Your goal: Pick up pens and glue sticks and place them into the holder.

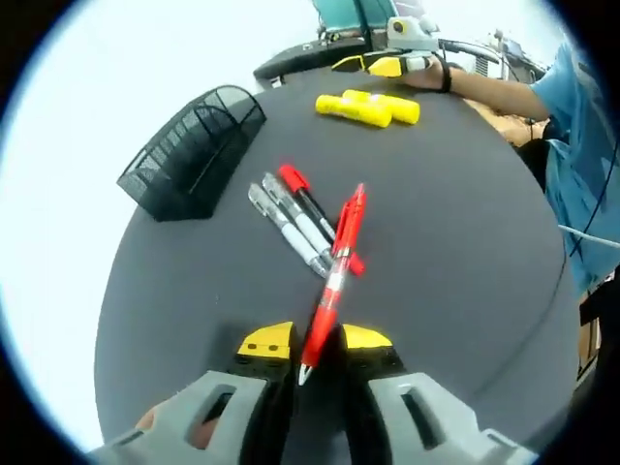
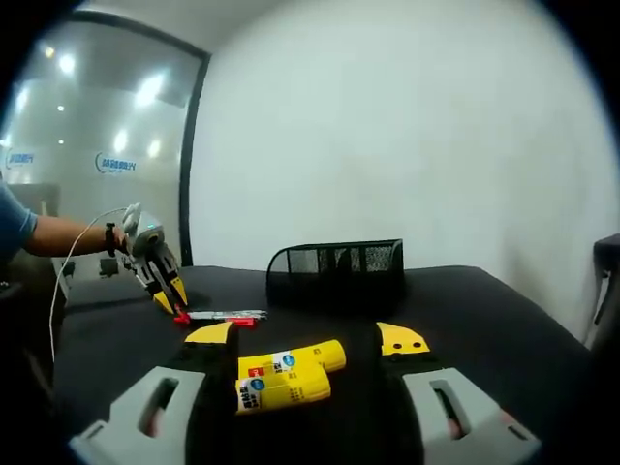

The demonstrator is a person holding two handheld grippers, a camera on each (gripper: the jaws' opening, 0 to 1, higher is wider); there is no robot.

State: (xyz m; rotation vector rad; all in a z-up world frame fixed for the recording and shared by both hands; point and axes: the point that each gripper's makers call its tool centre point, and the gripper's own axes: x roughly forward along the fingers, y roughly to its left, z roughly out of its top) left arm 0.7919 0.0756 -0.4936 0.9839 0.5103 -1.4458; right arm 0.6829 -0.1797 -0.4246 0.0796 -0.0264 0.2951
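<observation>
In the left gripper view my left gripper (image 1: pixel 315 339) is shut on the tip end of a red pen (image 1: pixel 339 257), which slants away over the black table. Beside it lie a red-capped pen (image 1: pixel 302 197) and two silver pens (image 1: pixel 289 225). The black mesh holder (image 1: pixel 194 150) stands far left. Two yellow glue sticks (image 1: pixel 368 108) lie at the far edge, just in front of the right gripper (image 1: pixel 387 66). In the right gripper view my right gripper (image 2: pixel 306 336) is open, and the glue sticks (image 2: pixel 286 375) lie between its jaws. The holder (image 2: pixel 336 272) stands beyond them.
A person's hand holds the left gripper (image 2: pixel 160 271) at the left of the right gripper view, with pens (image 2: pixel 228 315) at its tip. A white wall stands behind the round table (image 1: pixel 465 252). A sleeve and cable (image 1: pixel 581 184) are at the table's right edge.
</observation>
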